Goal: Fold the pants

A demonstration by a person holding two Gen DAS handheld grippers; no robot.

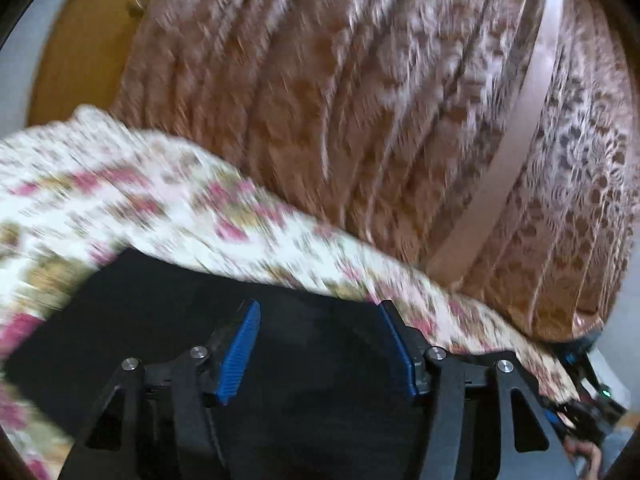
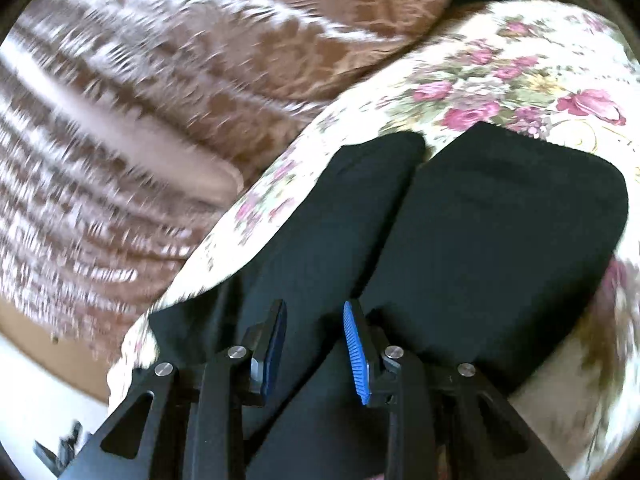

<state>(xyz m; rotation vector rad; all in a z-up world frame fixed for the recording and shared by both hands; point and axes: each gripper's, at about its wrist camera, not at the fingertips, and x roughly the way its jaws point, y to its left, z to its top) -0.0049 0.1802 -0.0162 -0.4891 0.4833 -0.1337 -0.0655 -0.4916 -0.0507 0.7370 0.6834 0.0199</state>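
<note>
The black pants (image 2: 460, 232) lie on a floral bedspread (image 2: 500, 76), their two legs side by side and reaching away in the right wrist view. My right gripper (image 2: 316, 340) is open, its blue pads just above the pants near their gap, holding nothing. In the left wrist view the pants (image 1: 200, 320) fill the lower frame as a flat black sheet. My left gripper (image 1: 320, 344) is open wide over this black cloth and holds nothing. Both views are motion-blurred.
A brown lace-patterned curtain or cover (image 1: 360, 100) with a pale satin band (image 1: 520, 132) hangs beyond the bed. It also shows in the right wrist view (image 2: 160, 100). An orange-brown wooden surface (image 1: 80, 40) shows at far left.
</note>
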